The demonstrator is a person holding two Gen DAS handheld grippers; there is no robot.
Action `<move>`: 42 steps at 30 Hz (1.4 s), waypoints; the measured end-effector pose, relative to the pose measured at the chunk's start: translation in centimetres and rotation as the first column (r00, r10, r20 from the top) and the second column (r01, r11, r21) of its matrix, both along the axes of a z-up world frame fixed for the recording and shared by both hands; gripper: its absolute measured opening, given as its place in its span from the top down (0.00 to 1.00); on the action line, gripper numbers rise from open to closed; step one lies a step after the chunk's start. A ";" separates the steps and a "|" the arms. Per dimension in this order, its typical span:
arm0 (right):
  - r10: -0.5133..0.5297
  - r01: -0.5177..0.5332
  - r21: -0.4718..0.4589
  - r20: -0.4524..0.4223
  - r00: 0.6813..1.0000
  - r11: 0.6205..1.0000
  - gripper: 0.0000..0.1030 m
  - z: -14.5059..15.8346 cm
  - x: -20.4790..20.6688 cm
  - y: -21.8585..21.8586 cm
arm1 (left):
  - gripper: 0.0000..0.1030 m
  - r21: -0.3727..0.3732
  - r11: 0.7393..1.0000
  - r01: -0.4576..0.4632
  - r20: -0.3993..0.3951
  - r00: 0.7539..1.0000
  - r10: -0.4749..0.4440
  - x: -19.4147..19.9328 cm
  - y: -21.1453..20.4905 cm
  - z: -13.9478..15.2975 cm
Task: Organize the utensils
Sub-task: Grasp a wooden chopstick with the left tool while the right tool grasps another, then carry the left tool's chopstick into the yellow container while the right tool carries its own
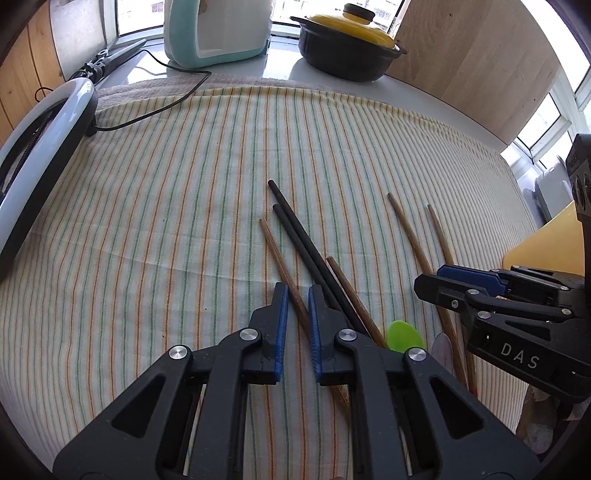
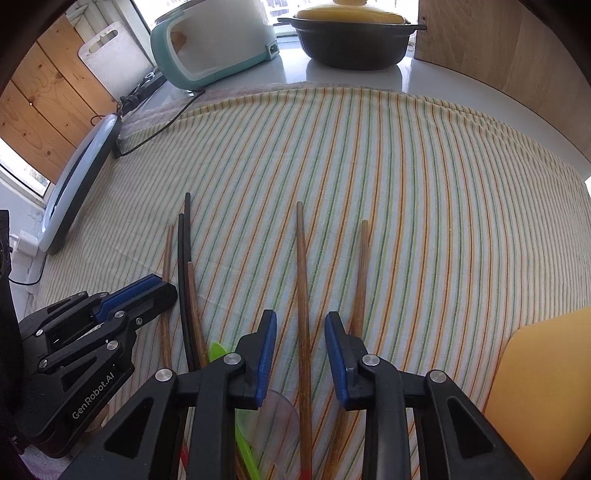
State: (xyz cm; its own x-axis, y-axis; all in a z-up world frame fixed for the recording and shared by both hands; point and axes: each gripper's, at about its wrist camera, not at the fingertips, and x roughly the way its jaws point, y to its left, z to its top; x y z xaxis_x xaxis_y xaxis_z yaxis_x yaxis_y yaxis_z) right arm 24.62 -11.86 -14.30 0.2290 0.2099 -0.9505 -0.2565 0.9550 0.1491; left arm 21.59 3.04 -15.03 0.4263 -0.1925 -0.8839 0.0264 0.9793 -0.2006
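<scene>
Several chopsticks lie on a striped cloth point(image 1: 184, 203). My left gripper point(image 1: 297, 295) is open a little, its jaws on either side of a brown chopstick point(image 1: 280, 258); two black chopsticks point(image 1: 295, 229) and another brown one point(image 1: 347, 291) lie just to its right. My right gripper point(image 2: 300, 321) is open over a brown chopstick point(image 2: 303, 288), with a second brown chopstick point(image 2: 362, 266) just past its right finger. A green spoon point(image 1: 402, 334) and a clear spoon point(image 2: 277, 417) lie near the chopsticks' near ends.
A teal and white appliance point(image 1: 218, 29) and a black pot with yellow lid point(image 1: 347, 44) stand at the back. A ring light point(image 1: 40, 147) with cable lies at the left. A yellow board point(image 2: 546, 391) is at the right, a wooden panel point(image 1: 480, 66) behind.
</scene>
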 end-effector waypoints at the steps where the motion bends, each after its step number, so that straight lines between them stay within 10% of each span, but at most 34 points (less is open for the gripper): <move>1: 0.001 -0.001 -0.008 0.003 1.000 1.000 0.75 0.0 0.1 0.1 | 0.91 0.005 1.000 0.004 0.004 1.000 -0.004 0.0 0.0 0.0; 9: 0.035 -0.032 -0.084 0.034 0.999 0.996 0.96 -0.1 -0.2 0.5 | 0.96 -0.054 0.998 -0.020 0.007 1.000 0.020 -0.4 1.5 -0.1; 42: 0.004 -0.021 0.067 0.249 0.968 0.998 0.96 7.4 -6.0 -2.8 | 0.97 -0.273 0.957 0.103 0.202 0.978 -0.047 -5.3 3.5 10.1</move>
